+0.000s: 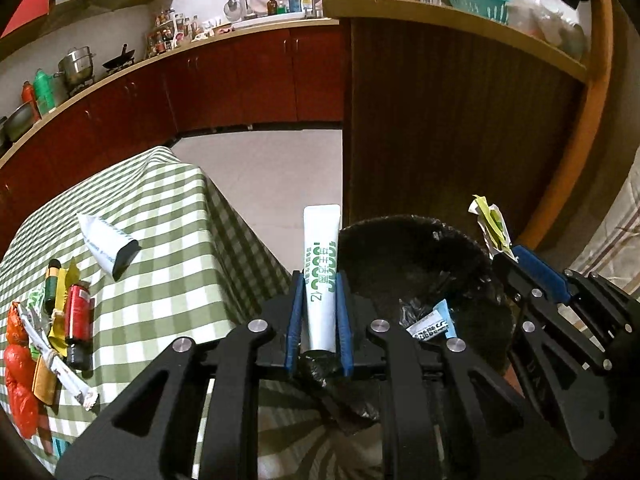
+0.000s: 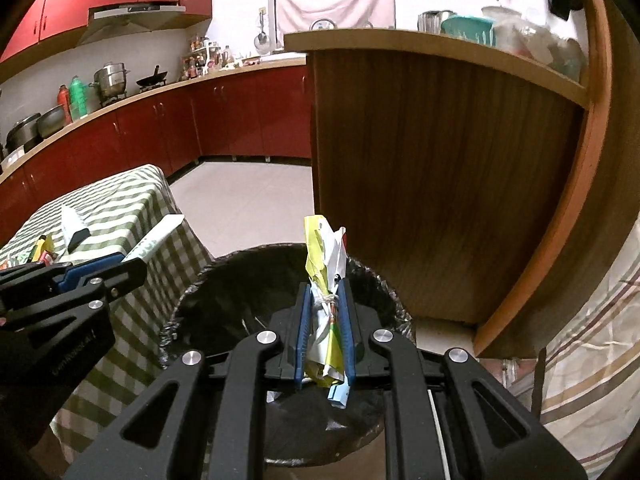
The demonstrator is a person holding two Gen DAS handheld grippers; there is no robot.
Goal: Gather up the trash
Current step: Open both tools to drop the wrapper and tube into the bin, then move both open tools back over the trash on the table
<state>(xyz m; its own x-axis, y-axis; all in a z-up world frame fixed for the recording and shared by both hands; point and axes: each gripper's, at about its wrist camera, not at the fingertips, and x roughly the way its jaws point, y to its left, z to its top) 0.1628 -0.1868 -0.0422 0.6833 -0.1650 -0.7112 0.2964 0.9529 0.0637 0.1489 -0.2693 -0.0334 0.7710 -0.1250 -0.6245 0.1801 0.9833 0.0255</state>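
Note:
My left gripper [image 1: 319,280] is shut on a white tube with green print [image 1: 321,268], held upright at the left rim of the black-lined trash bin [image 1: 472,256]. My right gripper [image 2: 326,290] is shut on a bundle of yellow and white wrappers [image 2: 324,256], held over the bin [image 2: 224,292]. The right gripper also shows in the left wrist view [image 1: 516,258], and the left gripper in the right wrist view [image 2: 120,266]. A small blue and white packet [image 1: 434,322] lies inside the bin.
A green checked tablecloth [image 1: 168,216] covers the table left of the bin. On it lie a white tube with a black cap [image 1: 108,246], a red bottle [image 1: 78,320], orange wrappers [image 1: 18,380] and other litter. A wooden counter [image 1: 460,128] stands behind the bin.

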